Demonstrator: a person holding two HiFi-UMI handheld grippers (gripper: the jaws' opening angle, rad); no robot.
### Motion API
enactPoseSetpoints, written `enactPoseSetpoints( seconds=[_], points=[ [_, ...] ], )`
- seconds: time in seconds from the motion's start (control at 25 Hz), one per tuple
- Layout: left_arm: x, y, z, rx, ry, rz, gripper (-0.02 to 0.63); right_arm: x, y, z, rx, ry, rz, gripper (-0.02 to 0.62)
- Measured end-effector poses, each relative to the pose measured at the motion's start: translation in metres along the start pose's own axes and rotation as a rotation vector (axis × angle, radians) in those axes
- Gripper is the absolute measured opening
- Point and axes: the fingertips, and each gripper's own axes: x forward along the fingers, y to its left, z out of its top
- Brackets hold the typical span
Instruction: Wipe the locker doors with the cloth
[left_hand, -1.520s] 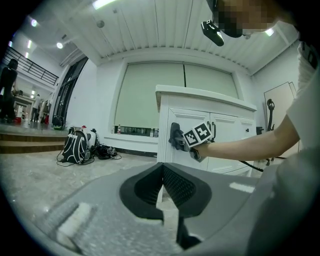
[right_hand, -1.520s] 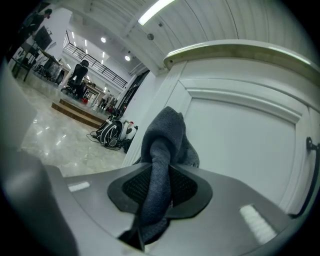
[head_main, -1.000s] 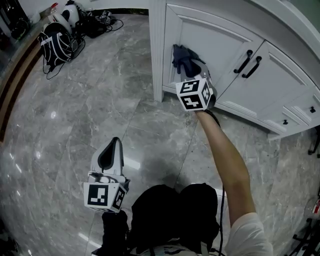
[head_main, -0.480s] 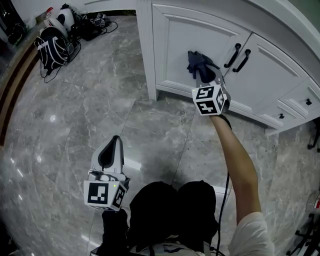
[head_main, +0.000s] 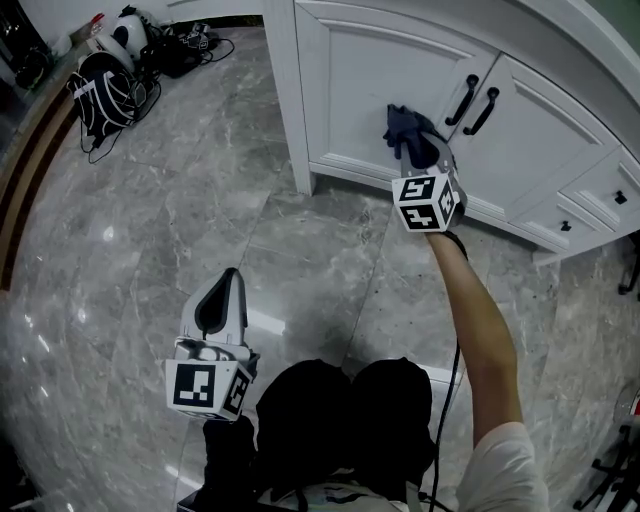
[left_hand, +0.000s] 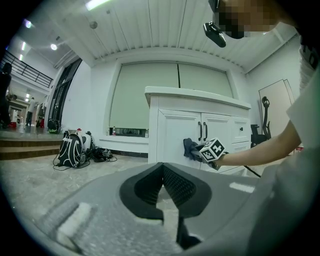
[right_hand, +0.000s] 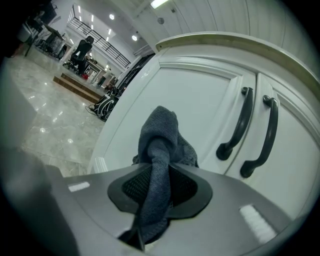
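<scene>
Right gripper (head_main: 420, 152) slid sideways along the left door (head_main: 365, 85), dragging the cloth (head_main: 402, 124) with it. A second ago the cloth sat at the panel's outer edge, next to the corner post (head_main: 285, 95). Now it's around mid-panel, noticeably closer to the black handles (head_main: 467, 98). Most of that travel came in the first half second, with only a small step since. The marker cube (head_main: 428, 202) shifted the same way. The head camera also panned, so the corner post sits further left in frame.

This is an office-like hall: marble floor (head_main: 150, 250), cabinet (head_main: 370, 90) just ahead of the right fingers (right_hand: 184, 188), backpacks (head_main: 105, 85) far left, railed mezzanine (left_hand: 30, 72).
</scene>
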Motion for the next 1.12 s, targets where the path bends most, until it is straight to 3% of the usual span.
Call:
enactPoseSetpoints(
  seconds=[0.84,1.12],
  points=[
    [0.006,0.012,-0.017,-0.016,0.029,0.008,0.002,0.018,0.048,-0.063,-0.022,0.074,0.063,0.087],
    [0.010,0.018,-0.026,-0.031,0.044,0.012,0.002,0.024,0.062,-0.061,0.011,0.063,0.081,0.087]
  ],
)
